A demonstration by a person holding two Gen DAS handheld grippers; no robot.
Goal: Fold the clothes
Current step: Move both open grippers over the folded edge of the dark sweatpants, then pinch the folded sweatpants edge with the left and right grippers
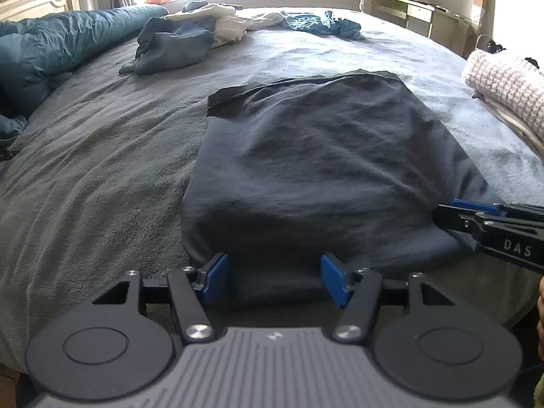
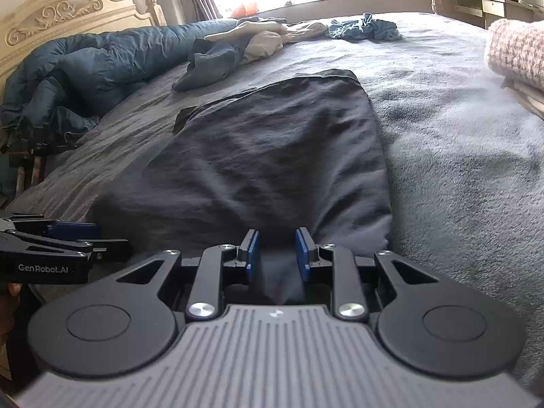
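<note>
Dark navy cloth, a part-folded garment [image 1: 326,170], is lying long on the grey bed [image 1: 102,170], its near hem reaching between both grippers. The left gripper [image 1: 273,278] is sitting wide around that hem; the right gripper [image 2: 274,255] is narrower, fabric between its pads (whether pinched, I cannot tell). The risk: a one-layer grab, or uneven lifting, would be skewing the fold and dragging the far edge crooked.
</note>
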